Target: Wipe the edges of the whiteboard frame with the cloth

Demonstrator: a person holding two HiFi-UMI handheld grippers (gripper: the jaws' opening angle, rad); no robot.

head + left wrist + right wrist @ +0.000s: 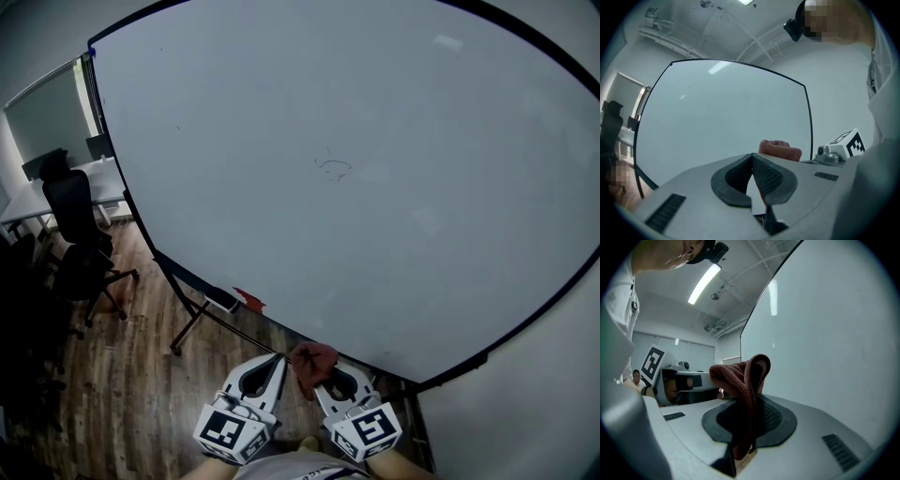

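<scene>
Far left: one black office chair (70, 202), padded, on a splayed base; one pale surface (105, 178) behind it; brown wood-plank floor (131, 375).

Centre: one whiteboard (356, 169), large, smooth, grey-white, with a faint scribble near the middle. One thin black whiteboard frame (141, 220) round its edge, on a dark metal stand (187, 323). One small red item (249, 300) on the lower frame edge.

Near, below the board: two tools, pale grey plastic, one black-and-white marker cube each.
- Left tool (277, 360): ribbed black pads pressed together, nothing between.
- One cloth (312, 362): rust-brown, knitted, bunched, at the lower frame edge; contact not discernible.
- Right tool (326, 377): clamped on the cloth's lower folds.
</scene>
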